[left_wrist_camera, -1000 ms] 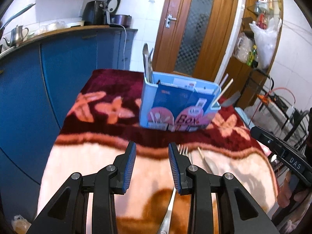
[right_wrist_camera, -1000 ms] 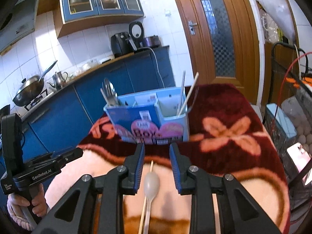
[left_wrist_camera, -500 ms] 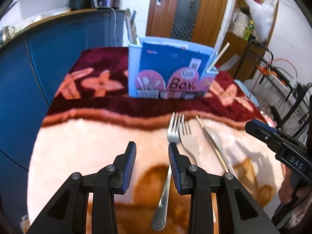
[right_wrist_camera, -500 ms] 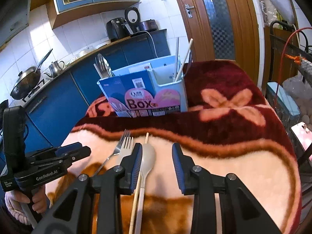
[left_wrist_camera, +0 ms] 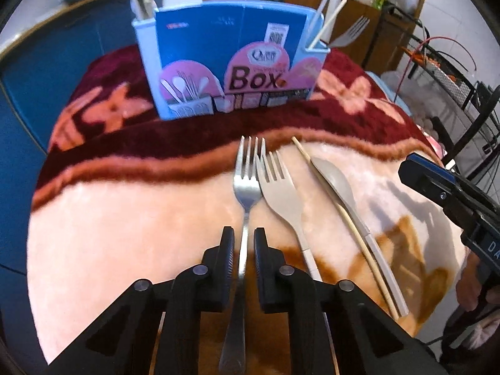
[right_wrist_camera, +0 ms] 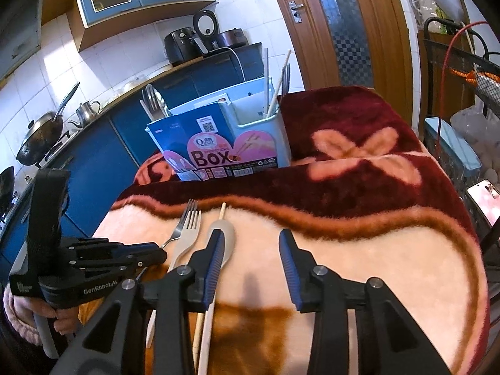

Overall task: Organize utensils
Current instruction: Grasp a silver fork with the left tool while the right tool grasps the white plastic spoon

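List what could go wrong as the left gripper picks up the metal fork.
1. The left gripper is closing on the silver metal fork at its thin neck; the long handle could pivot or slip.
2. The beige plastic fork lies against its tines and may get dragged along.
3. The right gripper, opening, has one finger over the beige plastic spoon and wooden chopstick, and could nudge them.

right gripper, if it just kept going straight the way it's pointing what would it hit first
Most likely the blanket: the right gripper tilts down at bare pink pile, its jaws opening with nothing between them. The beige spoon lies just outside its left finger, so it would probably be missed, though depth is hard to judge.
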Available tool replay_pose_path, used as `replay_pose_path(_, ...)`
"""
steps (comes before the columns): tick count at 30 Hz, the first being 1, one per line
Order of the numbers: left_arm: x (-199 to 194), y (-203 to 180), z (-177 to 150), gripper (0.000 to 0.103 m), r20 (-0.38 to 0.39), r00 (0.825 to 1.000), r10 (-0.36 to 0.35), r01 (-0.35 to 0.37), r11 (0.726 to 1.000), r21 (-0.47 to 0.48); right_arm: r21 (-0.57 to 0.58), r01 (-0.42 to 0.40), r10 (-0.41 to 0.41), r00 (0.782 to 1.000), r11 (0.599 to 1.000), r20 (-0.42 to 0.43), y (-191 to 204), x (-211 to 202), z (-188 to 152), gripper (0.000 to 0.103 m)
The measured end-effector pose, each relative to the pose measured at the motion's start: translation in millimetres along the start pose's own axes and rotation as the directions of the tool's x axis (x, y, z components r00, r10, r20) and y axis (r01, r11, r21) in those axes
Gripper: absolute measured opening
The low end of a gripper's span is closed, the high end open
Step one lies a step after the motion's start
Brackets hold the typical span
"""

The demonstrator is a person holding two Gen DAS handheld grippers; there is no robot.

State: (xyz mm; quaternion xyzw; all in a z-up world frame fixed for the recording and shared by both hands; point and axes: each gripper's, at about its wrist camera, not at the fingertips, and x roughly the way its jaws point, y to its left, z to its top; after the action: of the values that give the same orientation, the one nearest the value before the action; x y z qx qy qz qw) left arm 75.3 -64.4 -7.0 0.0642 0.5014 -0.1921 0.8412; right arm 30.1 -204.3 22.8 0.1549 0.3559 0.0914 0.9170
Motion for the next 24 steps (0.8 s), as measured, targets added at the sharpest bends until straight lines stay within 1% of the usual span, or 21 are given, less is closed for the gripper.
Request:
replay_pose_path(5,9,-5,12,0.01,-0.081,0.997,0.006,-0.002,0.999,0.053,0.007,-0.008,0.008,1.0,1.0,-0.006,-4,2,-1,0.04)
replay_pose_path(9,15,-10,24,0.01,-0.157,0.987,0.014,0.001,0.996,0.094,0.005,-0.014,0.014,1.0,1.0,-0.015,-3,4,-1,0.04)
replay_pose_path(11,18,-12,28,0.01,-0.184,0.983,0.026,-0.004,0.993,0.121,0.001,-0.016,0.016,1.0,1.0,-0.021,-3,5,-1,0.041)
replay_pose_path(13,19,-17,30,0.01,-0.194,0.98,0.047,-0.018,0.989,0.15,-0.003,-0.021,0.02,0.999,1.0,-0.029,-1,6,-2,0.041)
replay_pose_path(15,18,-21,29,0.005,-0.18,0.982,0.062,-0.033,0.987,0.158,-0.007,-0.027,0.026,0.999,1.0,-0.035,1,6,-3,0.042)
replay_pose_path(17,15,-20,25,0.003,-0.139,0.989,0.058,-0.038,0.989,0.14,-0.012,-0.032,0.031,0.999,0.999,-0.043,4,6,-5,0.042)
replay_pose_path(21,5,-1,16,0.003,-0.062,0.998,0.011,-0.009,0.999,0.041,-0.029,-0.027,0.025,0.998,0.999,-0.06,9,7,-5,0.043)
replay_pose_path(24,-8,16,10,0.003,0.033,0.999,0.025,-0.024,0.999,-0.023,-0.038,-0.021,0.018,0.998,0.999,-0.068,12,8,-6,0.043)
